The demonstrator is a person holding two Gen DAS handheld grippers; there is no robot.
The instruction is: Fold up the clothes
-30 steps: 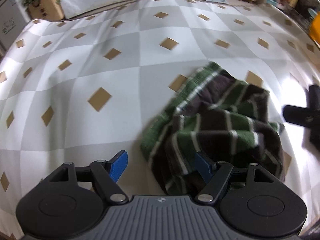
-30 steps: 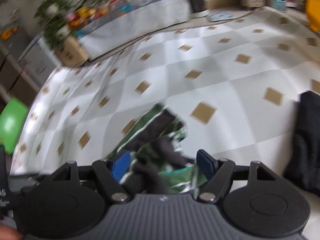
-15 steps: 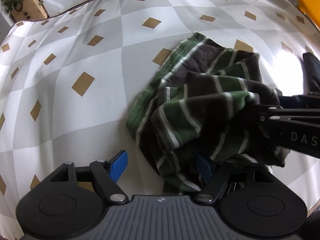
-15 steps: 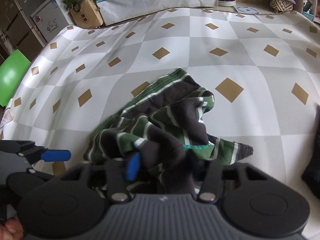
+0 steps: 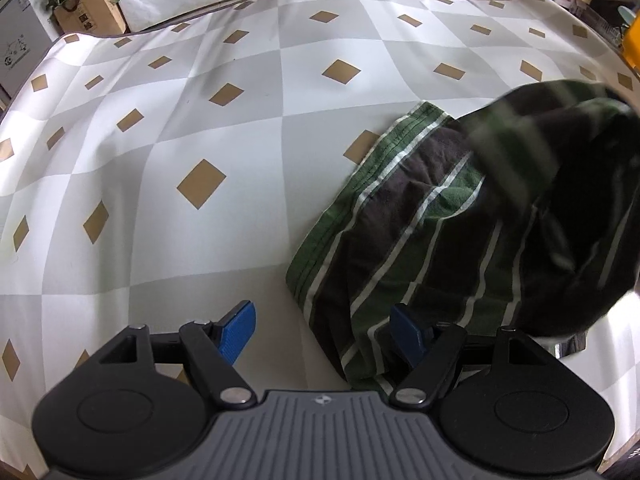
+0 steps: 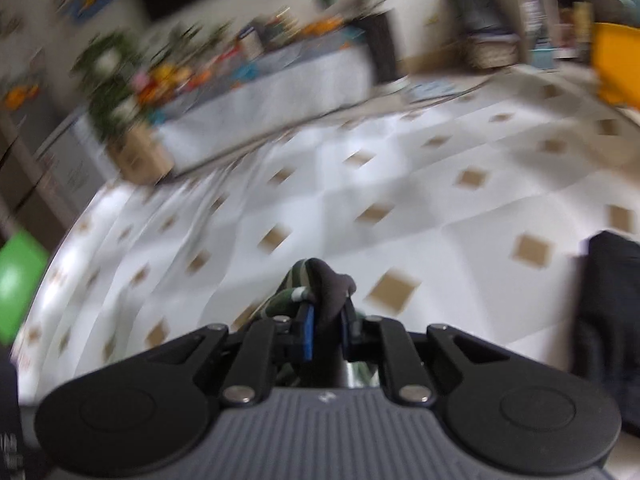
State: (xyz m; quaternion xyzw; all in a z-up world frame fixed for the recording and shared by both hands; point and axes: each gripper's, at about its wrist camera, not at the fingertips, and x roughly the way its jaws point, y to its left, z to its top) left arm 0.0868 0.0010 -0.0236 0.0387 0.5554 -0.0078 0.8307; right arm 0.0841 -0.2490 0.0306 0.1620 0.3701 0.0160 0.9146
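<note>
Here, a bench covered in a white-and-grey checked cloth with tan diamonds (image 5: 208,128) bears a crumpled green, brown and white striped garment (image 5: 420,248). The right claw (image 6: 326,332) is closing, its blue pads pinching a raised fold of the garment. The left claw (image 5: 324,330) stands open, its right pad touching the garment's near edge.

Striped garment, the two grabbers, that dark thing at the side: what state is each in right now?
Striped garment: crumpled on the checked cloth, one part lifted.
Right gripper: closing, a bunch of the garment pinched between its blue pads.
Left gripper: open, garment edge between its fingers, pads not pressing.
Dark clothing: lying in a heap, untouched.
</note>
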